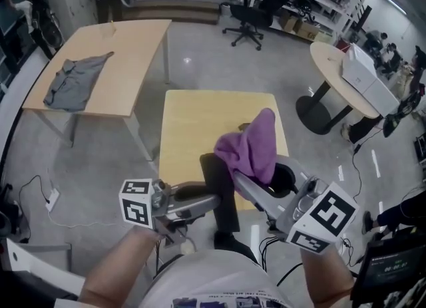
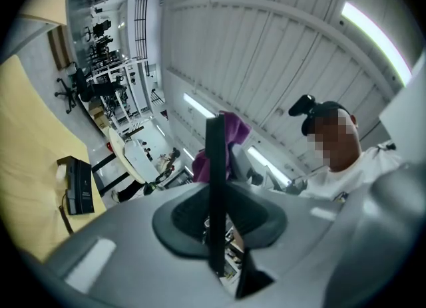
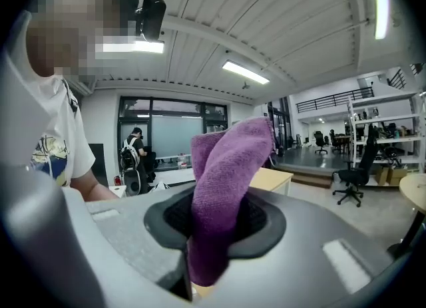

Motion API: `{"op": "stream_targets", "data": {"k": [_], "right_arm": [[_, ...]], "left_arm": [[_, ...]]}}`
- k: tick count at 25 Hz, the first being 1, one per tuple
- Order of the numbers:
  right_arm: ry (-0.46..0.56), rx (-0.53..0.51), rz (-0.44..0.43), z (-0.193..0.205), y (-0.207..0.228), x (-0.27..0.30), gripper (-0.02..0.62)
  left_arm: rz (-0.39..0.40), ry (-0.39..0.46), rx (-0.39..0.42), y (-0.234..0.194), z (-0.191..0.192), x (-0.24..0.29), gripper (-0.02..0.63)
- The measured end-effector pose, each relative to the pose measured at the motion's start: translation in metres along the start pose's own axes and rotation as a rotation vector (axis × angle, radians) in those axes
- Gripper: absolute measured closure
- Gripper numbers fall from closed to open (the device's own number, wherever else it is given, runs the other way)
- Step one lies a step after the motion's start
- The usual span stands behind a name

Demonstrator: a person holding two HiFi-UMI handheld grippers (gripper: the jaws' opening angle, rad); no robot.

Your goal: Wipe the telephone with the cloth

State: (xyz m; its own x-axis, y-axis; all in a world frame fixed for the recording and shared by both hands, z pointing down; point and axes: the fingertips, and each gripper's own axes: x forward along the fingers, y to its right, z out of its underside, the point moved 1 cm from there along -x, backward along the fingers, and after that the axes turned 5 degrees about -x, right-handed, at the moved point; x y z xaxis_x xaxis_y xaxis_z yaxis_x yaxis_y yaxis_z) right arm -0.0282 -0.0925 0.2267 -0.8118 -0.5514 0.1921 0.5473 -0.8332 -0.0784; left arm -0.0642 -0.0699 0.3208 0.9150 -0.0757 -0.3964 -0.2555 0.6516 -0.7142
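In the head view my left gripper (image 1: 214, 201) is shut on a thin black telephone (image 1: 223, 193), which stands on edge above the near end of the yellow table (image 1: 193, 127). The left gripper view shows the telephone (image 2: 215, 167) edge-on between the jaws of my left gripper (image 2: 216, 233). My right gripper (image 1: 256, 183) is shut on a purple cloth (image 1: 253, 147), which bunches up just right of the telephone's top; whether they touch I cannot tell. In the right gripper view the cloth (image 3: 223, 193) rises out of my right gripper (image 3: 213, 233) and hides the telephone.
A small black box (image 2: 80, 187) lies on the yellow table. Behind at the left stands a wooden table with a grey garment (image 1: 73, 80). A round table with a white machine (image 1: 363, 74) is at the right, an office chair (image 1: 246, 20) at the back. Cables (image 1: 50, 200) lie on the floor.
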Motion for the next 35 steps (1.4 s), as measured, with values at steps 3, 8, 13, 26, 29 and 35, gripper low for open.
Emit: {"op": "stream_targets", "data": {"k": [3,8,13,26,29,35], "right_arm": [[-0.022,0.023,-0.009,0.008,-0.011,-0.001,0.489],[-0.066,0.05,-0.005,0.028,-0.029,-0.008,0.489],[-0.118,0.098,0.001,0.057,-0.044,-0.023,0.489],[-0.197,0.093,0.052,0.075,-0.046,-0.061,0.489],[-0.147,0.04,0.069,0.043,-0.039,-0.06,0.489],[-0.038,-0.025,0.084,-0.012,-0.016,-0.042,0.489]], "left_arm": [[0.016,0.018,0.005,0.006,-0.005,-0.001,0.52],[0.016,0.037,0.02,0.012,-0.01,-0.007,0.52],[0.015,0.056,0.034,0.015,-0.014,-0.008,0.52],[-0.003,0.058,0.025,0.002,-0.015,0.003,0.52],[-0.015,0.05,0.026,0.001,-0.009,0.003,0.52],[-0.036,0.026,0.028,-0.006,0.005,0.01,0.52]]}}
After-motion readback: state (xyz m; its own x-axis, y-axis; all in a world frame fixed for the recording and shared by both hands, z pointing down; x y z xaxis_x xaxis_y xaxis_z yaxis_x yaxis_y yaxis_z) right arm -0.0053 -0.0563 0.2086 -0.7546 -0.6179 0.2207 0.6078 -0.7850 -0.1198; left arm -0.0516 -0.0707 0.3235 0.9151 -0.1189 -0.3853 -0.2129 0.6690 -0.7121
